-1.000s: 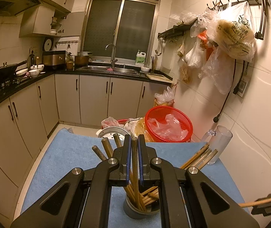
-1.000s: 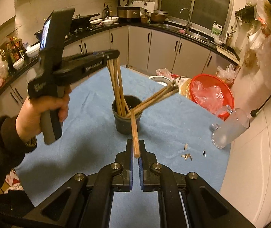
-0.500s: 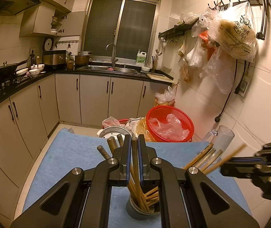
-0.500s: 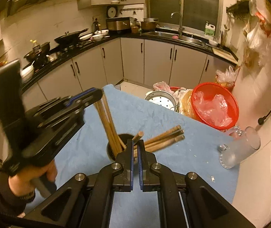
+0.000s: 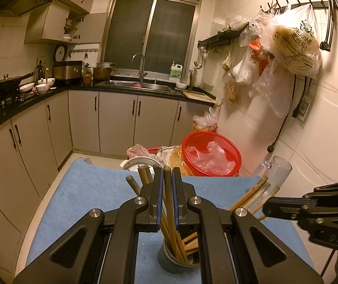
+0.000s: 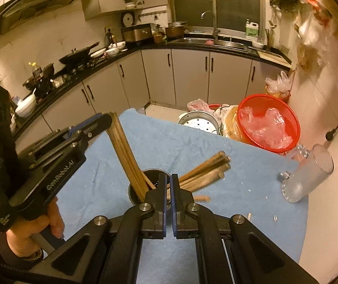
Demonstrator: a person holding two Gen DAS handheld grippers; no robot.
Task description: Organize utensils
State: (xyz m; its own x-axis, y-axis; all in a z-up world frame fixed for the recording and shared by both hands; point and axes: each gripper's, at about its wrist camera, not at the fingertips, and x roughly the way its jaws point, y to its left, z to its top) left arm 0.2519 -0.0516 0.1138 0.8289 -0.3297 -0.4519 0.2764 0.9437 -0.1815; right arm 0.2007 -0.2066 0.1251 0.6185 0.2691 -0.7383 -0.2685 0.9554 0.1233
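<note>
Just beyond and below the right gripper (image 6: 168,189), on the blue cloth (image 6: 159,146), stands the dark utensil cup (image 6: 156,174), with its mouth directly ahead of the fingertips. Leaning out of that cup to the right, a fan of wooden chopsticks (image 6: 204,169), long axes running low from the rim toward the toppled glass mug (image 6: 308,177), ends well out over the cloth. Closed on a single chopstick (image 6: 201,198), apparently, those right jaws: only its stub shows past the right finger, lying crosswise to the fingers and level with the cloth (grip itself hidden behind the pads, so a judgement, not a certainty).

At the cup's left side, the left gripper (image 6: 106,120) clamps the tall upright bundle (image 6: 124,151), jaws shut hard on it, bundle standing steeply with its feet inside the cup. Seen from the left wrist: bundle (image 5: 167,203) rising between the blue pads, cup (image 5: 176,261) beneath.

Nearer to the leaning fan: the right hand. Pitched steeply down at the cup; left hand (image 6: 34,227) lower-pitched, holding the handle from the side.

Likely needed next: tipping the crosswise stick upright, tip down into the cup mouth, clear of the fan
</note>
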